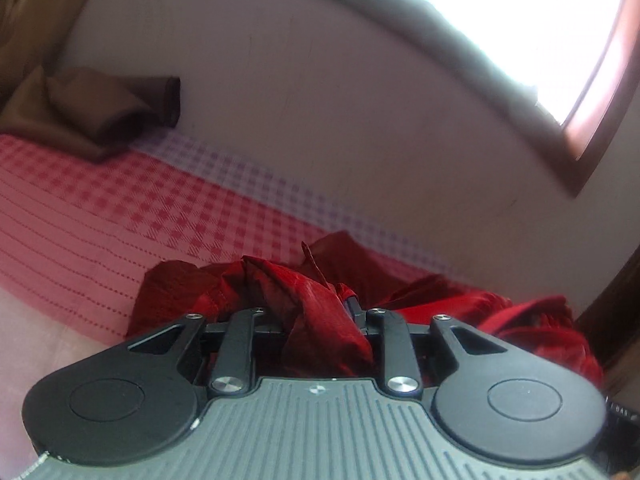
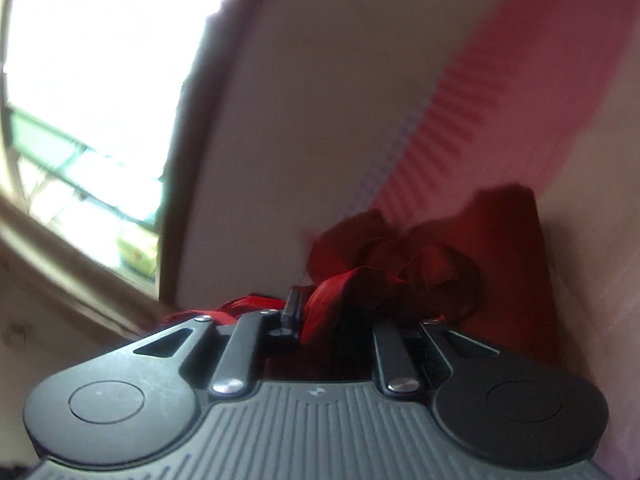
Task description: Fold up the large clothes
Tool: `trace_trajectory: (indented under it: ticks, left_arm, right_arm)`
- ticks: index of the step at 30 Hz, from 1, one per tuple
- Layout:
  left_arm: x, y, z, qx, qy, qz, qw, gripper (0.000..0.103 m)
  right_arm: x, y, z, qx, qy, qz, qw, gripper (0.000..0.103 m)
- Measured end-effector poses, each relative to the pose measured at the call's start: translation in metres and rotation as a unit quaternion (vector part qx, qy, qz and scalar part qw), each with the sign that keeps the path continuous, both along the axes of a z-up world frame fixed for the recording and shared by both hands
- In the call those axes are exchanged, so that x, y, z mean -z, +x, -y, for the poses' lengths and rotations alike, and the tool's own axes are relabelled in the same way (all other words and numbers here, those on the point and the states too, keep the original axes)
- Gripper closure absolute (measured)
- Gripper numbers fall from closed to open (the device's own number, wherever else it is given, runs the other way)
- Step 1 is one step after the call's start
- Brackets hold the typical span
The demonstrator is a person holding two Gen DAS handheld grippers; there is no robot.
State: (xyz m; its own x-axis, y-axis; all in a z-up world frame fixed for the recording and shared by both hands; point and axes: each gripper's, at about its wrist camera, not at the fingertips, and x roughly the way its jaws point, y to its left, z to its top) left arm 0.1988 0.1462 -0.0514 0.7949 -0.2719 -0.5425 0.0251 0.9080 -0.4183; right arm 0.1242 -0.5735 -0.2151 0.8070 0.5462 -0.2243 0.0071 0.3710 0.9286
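I'm seeing the left tool (image 1: 320,312) gripping a bunched fold of the red garment (image 1: 328,300); the cloth is filling the gap between its fingers, and one finger tip (image 1: 354,306) is just showing beside it. The rest of the garment is lying crumpled on the bed (image 1: 120,208), which is wearing a red checked sheet, close to the pale wall (image 1: 320,120). A brown cloth (image 1: 92,116) is sitting heaped at the far end of the bed, well apart from the red one.

Right tool (image 2: 320,316) is also clamping the red garment (image 2: 400,268): a strip of cloth is running between its fingers, next to the visible black finger (image 2: 294,308). The garment is hanging bunched just ahead of it. This view is blurring heavily; the bed sheet (image 2: 480,100) is smearing across it. A bright window (image 2: 100,80) is sitting to the left.
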Motion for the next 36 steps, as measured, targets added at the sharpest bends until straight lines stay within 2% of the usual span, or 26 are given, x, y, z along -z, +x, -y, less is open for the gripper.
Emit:
trace_trajectory:
  ticks: [3, 4, 5, 6, 7, 8, 10, 11, 12, 13, 15, 16, 17, 19, 20, 21, 22, 23, 25, 26, 29, 33, 36]
  left_arm:
    - [0.007, 0.009, 0.003, 0.01, 0.0, -0.006, 0.9999, 0.073]
    - [0.008, 0.01, 0.002, 0.013, -0.006, -0.006, 0.9999, 0.071]
    - [0.008, 0.01, 0.001, 0.017, -0.012, -0.003, 0.9998, 0.068]
    - [0.008, 0.009, -0.001, 0.021, -0.018, 0.002, 0.9996, 0.059]
    - [0.008, 0.008, -0.003, 0.026, -0.027, 0.009, 0.9992, 0.041]
    - [0.009, 0.005, -0.005, 0.031, -0.04, 0.014, 0.9986, 0.034]
    - [0.007, 0.002, -0.007, 0.028, -0.052, 0.028, 0.9979, 0.014]
    - [0.005, -0.001, -0.008, 0.026, -0.052, 0.035, 0.9977, 0.009]
    - [0.003, -0.003, -0.008, 0.026, -0.05, 0.041, 0.9976, 0.001]
    - [-0.002, -0.007, -0.005, 0.022, -0.044, 0.05, 0.9975, 0.001]
    - [-0.01, -0.016, 0.001, 0.015, -0.022, 0.076, 0.9968, 0.002]
    - [-0.015, -0.021, 0.006, 0.021, -0.007, 0.087, 0.996, 0.007]
    - [-0.019, -0.026, 0.013, 0.026, 0.006, 0.097, 0.9949, 0.011]
    - [-0.028, -0.036, 0.03, 0.041, 0.034, 0.122, 0.9911, 0.035]
    - [-0.032, -0.039, 0.04, 0.051, 0.051, 0.13, 0.9888, 0.038]
    - [-0.035, -0.041, 0.053, 0.061, 0.073, 0.137, 0.986, 0.041]
    - [-0.036, -0.041, 0.065, 0.069, 0.092, 0.141, 0.9834, 0.043]
    - [-0.035, -0.037, 0.077, 0.077, 0.108, 0.142, 0.9809, 0.043]
    - [-0.031, -0.026, 0.093, 0.084, 0.132, 0.142, 0.9773, 0.044]
    - [-0.027, -0.019, 0.1, 0.088, 0.149, 0.145, 0.9743, 0.044]
    - [-0.014, 0.012, 0.114, 0.087, 0.195, 0.133, 0.9679, 0.045]
    - [0.012, 0.048, 0.109, 0.064, 0.235, 0.099, 0.9649, 0.048]
    - [0.036, 0.066, 0.095, 0.047, 0.235, 0.053, 0.9695, 0.05]
  right_arm:
    - [0.016, 0.01, 0.006, 0.017, 0.061, -0.016, 0.998, 0.083]
    - [0.018, 0.01, 0.008, 0.026, 0.082, -0.014, 0.996, 0.079]
    - [0.021, 0.005, 0.01, 0.036, 0.107, -0.005, 0.994, 0.07]
    - [0.02, 0.002, 0.011, 0.042, 0.122, 0.006, 0.992, 0.063]
    - [0.018, -0.002, 0.013, 0.046, 0.13, 0.021, 0.99, 0.044]
    - [0.015, -0.01, 0.014, 0.058, 0.127, 0.043, 0.989, 0.026]
    - [0.006, -0.026, 0.021, 0.102, 0.113, 0.079, 0.985, 0.012]
    - [0.002, -0.029, 0.025, 0.109, 0.108, 0.089, 0.984, 0.009]
    - [-0.004, -0.029, 0.028, 0.098, 0.098, 0.088, 0.986, 0.01]
    - [-0.01, -0.029, 0.027, 0.085, 0.084, 0.089, 0.989, 0.01]
    - [-0.034, -0.035, 0.012, 0.06, -0.009, 0.118, 0.991, 0.01]
    - [-0.05, -0.036, -0.003, 0.038, -0.084, 0.13, 0.987, 0.012]
    - [-0.061, -0.036, -0.017, 0.018, -0.14, 0.141, 0.98, 0.017]
    - [-0.084, -0.035, -0.06, -0.039, -0.269, 0.168, 0.948, 0.05]
    - [-0.091, -0.033, -0.08, -0.059, -0.316, 0.177, 0.93, 0.06]
    - [-0.096, -0.029, -0.099, -0.077, -0.352, 0.182, 0.915, 0.065]
    - [-0.097, -0.024, -0.111, -0.09, -0.373, 0.181, 0.905, 0.073]
    - [-0.098, -0.016, -0.126, -0.1, -0.398, 0.175, 0.895, 0.077]
    - [-0.096, 0.002, -0.145, -0.105, -0.445, 0.172, 0.873, 0.079]
    - [-0.094, 0.013, -0.155, -0.111, -0.474, 0.174, 0.856, 0.079]
    - [-0.089, 0.035, -0.174, -0.126, -0.517, 0.167, 0.83, 0.079]
    - [-0.076, 0.054, -0.18, -0.128, -0.551, 0.155, 0.81, 0.079]
    - [-0.066, 0.06, -0.168, -0.129, -0.541, 0.145, 0.819, 0.08]
